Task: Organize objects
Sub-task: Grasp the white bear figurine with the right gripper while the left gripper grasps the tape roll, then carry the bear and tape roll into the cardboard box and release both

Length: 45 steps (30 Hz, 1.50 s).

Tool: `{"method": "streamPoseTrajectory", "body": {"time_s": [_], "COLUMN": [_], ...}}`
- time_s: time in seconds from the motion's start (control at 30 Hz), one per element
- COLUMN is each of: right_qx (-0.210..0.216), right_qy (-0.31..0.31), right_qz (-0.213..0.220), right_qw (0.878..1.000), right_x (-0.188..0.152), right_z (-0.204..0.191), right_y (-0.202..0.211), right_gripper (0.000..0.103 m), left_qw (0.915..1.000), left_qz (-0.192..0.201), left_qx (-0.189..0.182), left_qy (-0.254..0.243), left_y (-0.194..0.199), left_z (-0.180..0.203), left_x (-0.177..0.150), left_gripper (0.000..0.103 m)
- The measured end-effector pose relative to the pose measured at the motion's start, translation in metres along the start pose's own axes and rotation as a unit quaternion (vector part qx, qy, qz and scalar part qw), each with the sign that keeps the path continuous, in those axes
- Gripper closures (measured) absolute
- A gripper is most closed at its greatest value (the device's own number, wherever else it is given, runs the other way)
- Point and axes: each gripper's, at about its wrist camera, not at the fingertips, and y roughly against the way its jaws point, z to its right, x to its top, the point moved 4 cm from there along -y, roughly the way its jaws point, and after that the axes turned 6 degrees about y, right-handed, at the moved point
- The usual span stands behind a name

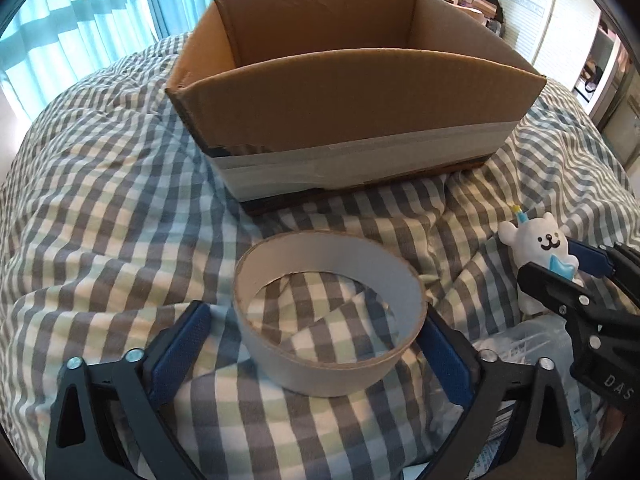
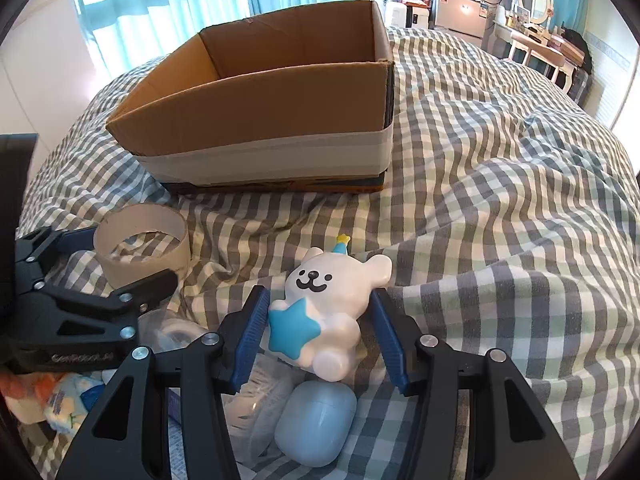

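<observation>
1. Checked bedspread (image 2: 500, 200) covers the bed and serves as the work surface.
2. The cardboard box (image 2: 256, 112) stands open-topped, likely the collecting bin; its floor is hidden.
3. The tape roll (image 1: 328, 312) lies flat just before the box, between the left gripper's (image 1: 320, 344) wide-spread jaws; I can't tell whether the pads touch it.
4. The bear figurine (image 2: 324, 308) sits clamped in the right gripper (image 2: 320, 332), apparently ready for lifting toward the box.
</observation>
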Motion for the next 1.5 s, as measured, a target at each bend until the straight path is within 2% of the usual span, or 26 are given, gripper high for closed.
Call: {"method": "streamPoseTrajectory", "body": {"time_s": [0.03, 0.4, 0.6, 0.83, 1.03, 1.2, 1.33, 1.5], "right_qx": [0.001, -0.010, -0.019, -0.034, -0.051, -0.060, -0.056, -0.052], "right_qy": [0.000, 0.022, 0.040, 0.058, 0.083, 0.096, 0.096, 0.096], "right_qz": [0.001, 0.038, 0.071, 0.121, 0.157, 0.185, 0.197, 0.198], "right_qw": [1.000, 0.999, 0.996, 0.990, 0.983, 0.976, 0.974, 0.974], "right_x": [-0.001, 0.001, 0.006, 0.016, 0.035, 0.061, 0.086, 0.118], "right_z": [0.000, -0.009, -0.018, -0.030, -0.040, -0.040, -0.037, -0.032], "right_y": [0.001, 0.028, 0.067, 0.123, 0.163, 0.188, 0.195, 0.186], "right_gripper": [0.051, 0.051, 0.051, 0.051, 0.051, 0.051, 0.051, 0.051], "left_qw": [0.9999, 0.9994, 0.9971, 0.9905, 0.9831, 0.9774, 0.9740, 0.9741], "left_qz": [-0.001, 0.030, 0.075, 0.137, 0.182, 0.209, 0.224, 0.225], "left_qx": [-0.010, -0.014, -0.007, -0.003, 0.010, 0.023, 0.028, 0.026], "left_qy": [-0.002, 0.010, 0.007, 0.002, -0.016, -0.017, -0.010, 0.003], "left_y": [0.000, 0.035, 0.079, 0.132, 0.174, 0.197, 0.206, 0.201], "left_z": [0.001, -0.003, -0.010, -0.010, -0.011, -0.018, -0.026, -0.034], "left_x": [0.000, -0.008, -0.016, -0.005, 0.014, 0.044, 0.070, 0.100], "left_gripper": [0.017, 0.017, 0.017, 0.017, 0.017, 0.017, 0.017, 0.017]}}
